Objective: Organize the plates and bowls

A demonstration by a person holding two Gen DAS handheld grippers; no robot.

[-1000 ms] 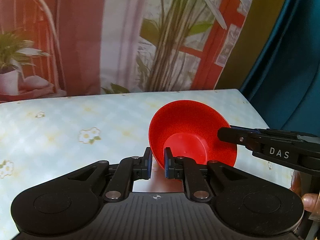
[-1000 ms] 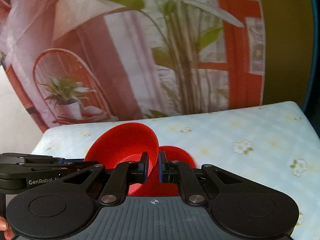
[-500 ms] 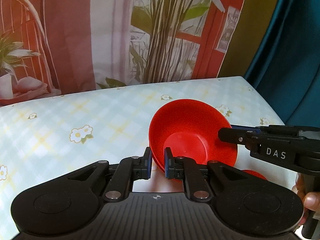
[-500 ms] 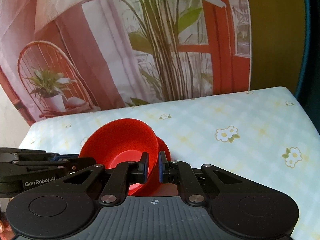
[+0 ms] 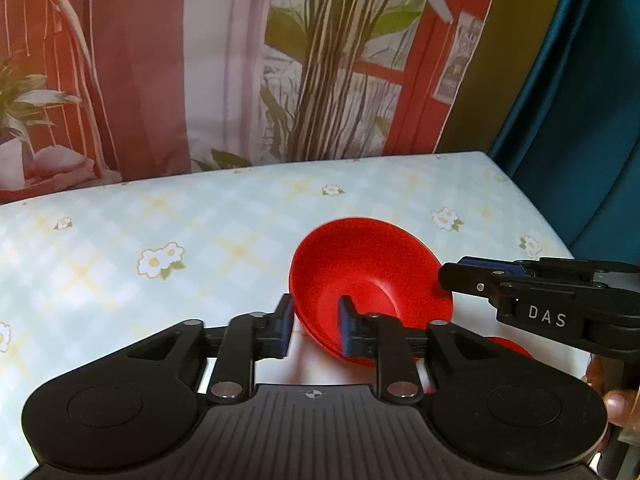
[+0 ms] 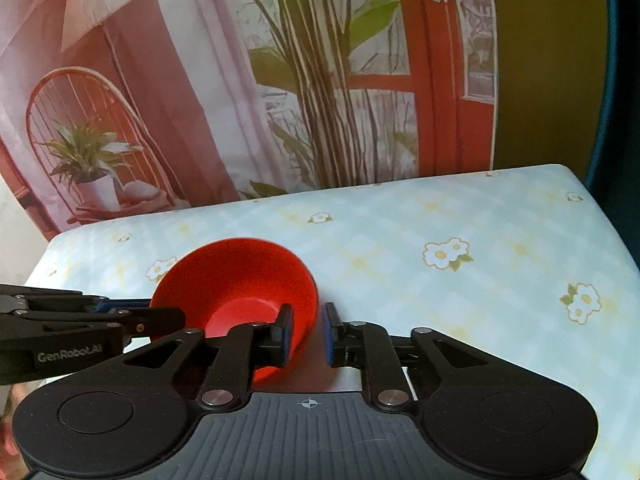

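Red plastic dominates the middle of a table covered in pale checked cloth (image 5: 208, 216) printed with daisies; a red bowl (image 5: 368, 276) sits there, tilted, between two hand-held grippers. From the left, the left gripper (image 5: 314, 326) straddles the bowl's near rim, one blue pad outside the wall and one inside; its jaws have just been opening and stand parted, neither pad pressing on the rim. In the left wrist view a sliver of a second red dish (image 5: 510, 346) shows low at the right, just behind that gripper's body, below the other tool's black fingers. To the right, the right gripper (image 6: 307, 330) brackets the bowl's opposite edge (image 6: 236, 284), one pad inside the bowl, the other outside just beside the wall; its jaws too have just been opening, a narrow gap on either side of the rim, grip released. A fingertip (image 5: 618, 404) of the person's right hand shows at the far right edge.
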